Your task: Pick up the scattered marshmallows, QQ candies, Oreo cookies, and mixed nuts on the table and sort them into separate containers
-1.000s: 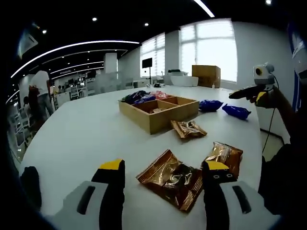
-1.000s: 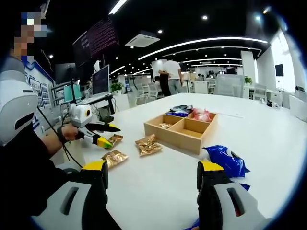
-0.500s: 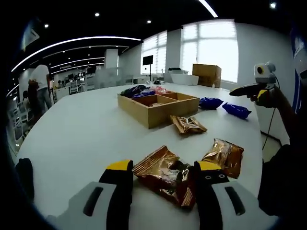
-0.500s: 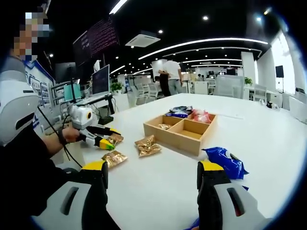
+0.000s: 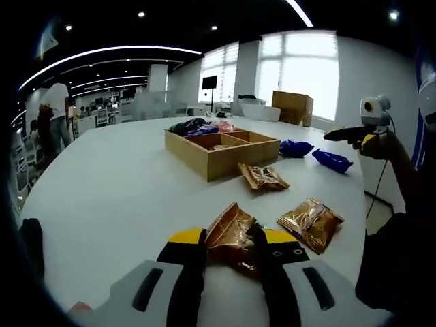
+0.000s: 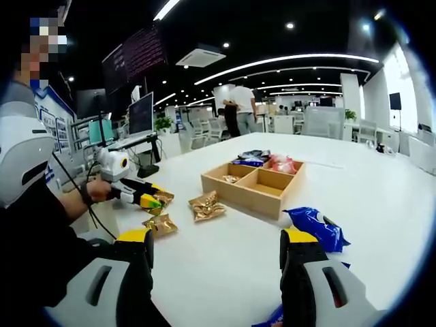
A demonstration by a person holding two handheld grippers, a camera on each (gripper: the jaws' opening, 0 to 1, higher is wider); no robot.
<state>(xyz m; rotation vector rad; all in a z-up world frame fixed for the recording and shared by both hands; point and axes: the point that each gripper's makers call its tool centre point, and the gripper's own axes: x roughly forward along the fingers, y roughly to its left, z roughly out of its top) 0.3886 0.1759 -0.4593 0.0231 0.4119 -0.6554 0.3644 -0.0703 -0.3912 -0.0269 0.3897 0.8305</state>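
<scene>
On a wide white worktop [image 5: 116, 177], the left hand-held gripper [image 5: 231, 248] has its 2 yellow-tipped jaws pressed onto a crinkled bronze snack packet [image 5: 231, 235], pinching it at 6 o'clock in the left gripper view. A 2nd bronze packet [image 5: 310, 223] lies just beside it at 4 o'clock, and a 3rd bronze packet [image 5: 262, 177] sits nearer the wooden divided tray [image 5: 219, 148], which holds purple, blue and pink wrapped sweets in its far compartments. 2 blue packets [image 5: 315, 153] lie at 2 o'clock beyond the tray. In the right gripper view, the right hand-held gripper [image 6: 216, 248] hangs above the worktop with jaws spread wide and nothing between them; a blue packet [image 6: 315, 228] lies by its right jaw. People stand in the office background [image 6: 238, 105].
</scene>
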